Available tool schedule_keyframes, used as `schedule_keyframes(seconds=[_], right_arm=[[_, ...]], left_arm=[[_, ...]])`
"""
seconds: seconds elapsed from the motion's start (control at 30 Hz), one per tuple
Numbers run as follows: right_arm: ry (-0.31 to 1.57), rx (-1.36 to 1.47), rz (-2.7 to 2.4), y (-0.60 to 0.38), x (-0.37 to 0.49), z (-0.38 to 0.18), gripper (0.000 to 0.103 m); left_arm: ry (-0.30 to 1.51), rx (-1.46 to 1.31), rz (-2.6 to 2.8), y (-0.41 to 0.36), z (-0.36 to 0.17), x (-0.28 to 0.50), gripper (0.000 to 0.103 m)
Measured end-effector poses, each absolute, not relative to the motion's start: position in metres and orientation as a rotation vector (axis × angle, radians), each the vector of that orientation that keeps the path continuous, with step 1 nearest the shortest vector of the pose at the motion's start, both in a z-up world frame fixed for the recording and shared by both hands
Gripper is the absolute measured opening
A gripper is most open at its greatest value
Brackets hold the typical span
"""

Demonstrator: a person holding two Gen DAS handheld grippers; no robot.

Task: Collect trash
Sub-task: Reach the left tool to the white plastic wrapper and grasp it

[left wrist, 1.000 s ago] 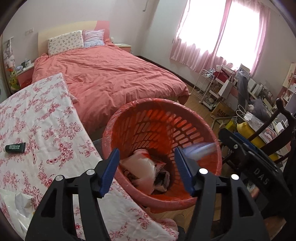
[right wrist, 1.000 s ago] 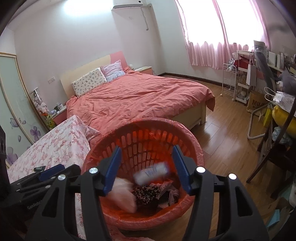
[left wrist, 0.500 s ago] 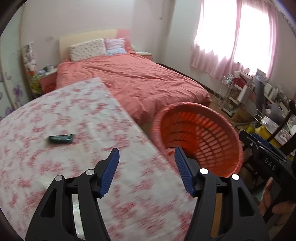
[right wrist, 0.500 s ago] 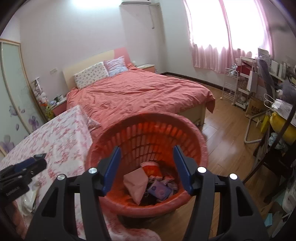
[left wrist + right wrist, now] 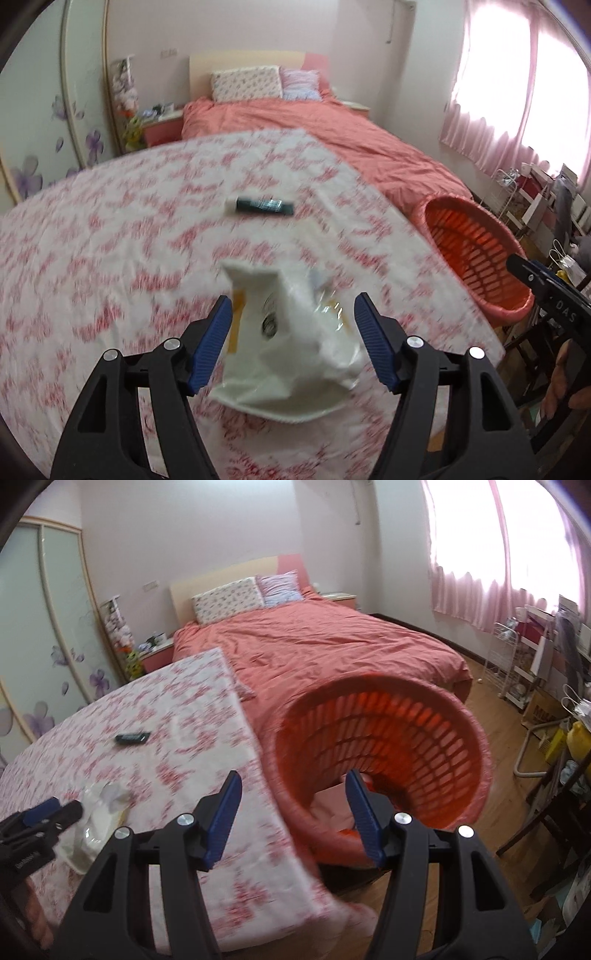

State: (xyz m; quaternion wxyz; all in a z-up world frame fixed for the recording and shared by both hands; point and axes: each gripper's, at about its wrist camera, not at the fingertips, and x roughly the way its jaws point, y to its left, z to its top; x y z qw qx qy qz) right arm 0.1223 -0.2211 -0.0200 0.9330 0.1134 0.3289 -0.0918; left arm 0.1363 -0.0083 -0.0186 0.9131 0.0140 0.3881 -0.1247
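A crumpled white plastic wrapper (image 5: 291, 332) lies on the floral tablecloth (image 5: 110, 258); it also shows in the right wrist view (image 5: 96, 819). My left gripper (image 5: 293, 325) is open just above it, jaws either side, not touching. A dark green tube (image 5: 260, 205) lies farther on the table, also in the right wrist view (image 5: 132, 737). The orange mesh basket (image 5: 388, 738) stands at the table's right edge with trash (image 5: 328, 805) inside. My right gripper (image 5: 291, 805) is open and empty between the table edge and the basket.
A bed with a pink cover (image 5: 314, 650) lies beyond the table. A wardrobe with flower decals (image 5: 44, 646) stands on the left. A wire rack (image 5: 517, 664), a chair and clutter fill the right side on the wooden floor (image 5: 491, 701).
My left gripper swung left from over the basket to above the white wrapper on the table. My right gripper dropped its trash into the basket and drifted left toward the table edge.
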Motion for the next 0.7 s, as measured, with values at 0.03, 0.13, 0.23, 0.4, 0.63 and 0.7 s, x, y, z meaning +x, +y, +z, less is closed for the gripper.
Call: schedule_keyframes(seconds=[0.03, 0.13, 0.23, 0.4, 0.63, 0.7], right_arm=[[0.677, 0.228, -0.181, -0.217, 0.122, -0.020, 0.058], [0.689, 0.214, -0.164, -0.205, 0.122, -0.021, 0.058], [0.696, 0.201, -0.155, -0.197, 0.122, -0.021, 0.058], [0.700, 0.194, -0.143, -0.189, 0.124, -0.019, 0.058], [0.706, 0.180, -0.117, -0.179, 0.130, -0.019, 0.058], [0.708, 0.179, -0.111, -0.176, 0.131, -0.020, 0.058]], left_arm=[[0.812, 0.025, -0.254, -0.006, -0.022, 0.137, 0.068], [0.851, 0.012, -0.247, -0.004, -0.034, 0.141, 0.068], [0.868, 0.016, -0.236, -0.003, -0.043, 0.142, 0.068], [0.899, 0.017, -0.212, -0.005, -0.053, 0.146, 0.062], [0.877, 0.037, -0.217, -0.004, -0.051, 0.151, 0.039], [0.870, 0.045, -0.213, -0.004, -0.050, 0.152, 0.030]])
